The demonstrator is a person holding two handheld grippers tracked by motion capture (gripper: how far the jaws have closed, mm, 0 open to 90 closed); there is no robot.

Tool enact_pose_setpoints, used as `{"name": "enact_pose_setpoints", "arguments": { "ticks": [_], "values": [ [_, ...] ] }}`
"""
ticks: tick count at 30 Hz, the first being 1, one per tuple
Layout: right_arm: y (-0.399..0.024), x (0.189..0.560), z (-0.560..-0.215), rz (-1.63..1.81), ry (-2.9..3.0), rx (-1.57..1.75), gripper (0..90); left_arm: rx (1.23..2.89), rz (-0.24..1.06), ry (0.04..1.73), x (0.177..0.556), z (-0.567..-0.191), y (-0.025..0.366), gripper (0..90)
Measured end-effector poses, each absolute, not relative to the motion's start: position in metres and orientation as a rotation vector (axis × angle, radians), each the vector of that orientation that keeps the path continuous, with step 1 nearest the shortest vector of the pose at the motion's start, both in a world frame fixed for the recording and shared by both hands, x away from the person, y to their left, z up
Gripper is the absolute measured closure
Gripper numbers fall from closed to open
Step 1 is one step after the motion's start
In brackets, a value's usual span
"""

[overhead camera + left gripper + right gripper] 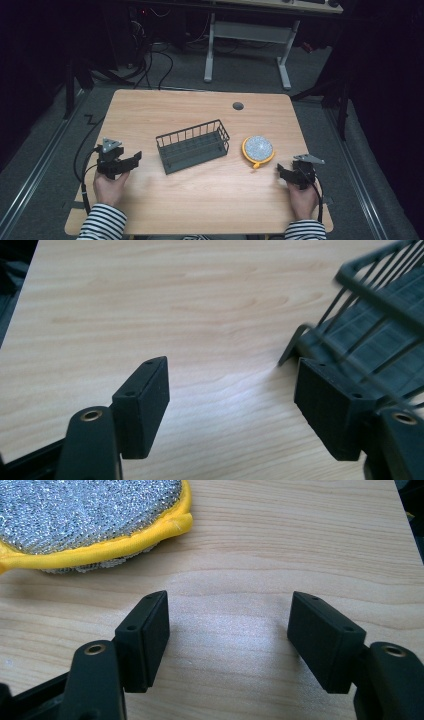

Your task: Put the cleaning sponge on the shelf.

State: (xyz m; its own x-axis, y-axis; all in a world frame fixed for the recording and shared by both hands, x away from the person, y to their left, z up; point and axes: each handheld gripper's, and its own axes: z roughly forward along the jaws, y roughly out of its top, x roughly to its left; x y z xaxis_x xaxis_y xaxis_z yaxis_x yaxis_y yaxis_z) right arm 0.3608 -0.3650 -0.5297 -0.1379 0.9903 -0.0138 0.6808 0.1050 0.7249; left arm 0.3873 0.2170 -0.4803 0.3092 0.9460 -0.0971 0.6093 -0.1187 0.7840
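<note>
The wooden worktop [200,200] is the biggest thing here, pale grain with a small dark grommet hole [238,106] out at twelve o'clock. At its centre sits the wire basket [193,146], dark grey, oblong, set a little askew so its long side runs from about eight o'clock up toward two; thin upright bars ring it under a heavier top rim, and a ribbed dark floor shows through the bars in the left gripper view. Just off its three o'clock end lies the round scouring pad [258,149], glittery silver mesh bound in a bright yellow hem with a small yellow tab, flat on the wood and apart from the basket. At eight o'clock a hand [111,186] in a striped sleeve holds the left tongs [134,159], aimed at the basket's near end; they stand spread wide with bare wood between the pads, the basket's corner just past the right pad. At four o'clock the right tongs [281,171] are likewise spread apart over bare wood, gripping nothing, with the pad's yellow edge near, ahead of them.
</note>
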Motion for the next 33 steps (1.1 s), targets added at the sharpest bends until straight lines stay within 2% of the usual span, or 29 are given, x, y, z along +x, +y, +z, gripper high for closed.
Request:
{"name": "enact_pose_setpoints", "arguments": {
  "ticks": [14, 18, 24, 29, 30, 33],
  "values": [
    [-0.364, 0.361, -0.53, 0.792, 1.876, 1.629, 33.0, 1.858, 0.564, 1.489, 0.406, -0.522, 0.219, 30.4],
    [-0.363, 0.362, -0.53, 0.787, 1.888, 1.625, 27.5, 1.866, 0.583, 1.496, 0.409, -0.528, 0.217, 30.4],
    [-0.364, 0.363, -0.53, 0.791, 1.896, 1.62, 27.0, 1.878, 0.607, 1.496, 0.412, -0.535, 0.216, 30.5],
    [-0.363, 0.364, -0.528, 0.774, 1.894, 1.653, 29.3, 1.89, 0.64, 1.478, 0.411, -0.537, 0.215, 30.1],
    [-0.363, 0.366, -0.525, 0.793, 1.907, 1.672, 35.5, 1.891, 0.642, 1.478, 0.411, -0.537, 0.215, 29.5],
    [-0.364, 0.369, -0.519, 0.862, 1.893, 1.672, 36.0, 1.891, 0.639, 1.476, 0.41, -0.537, 0.214, 28.5]
  ]
}}
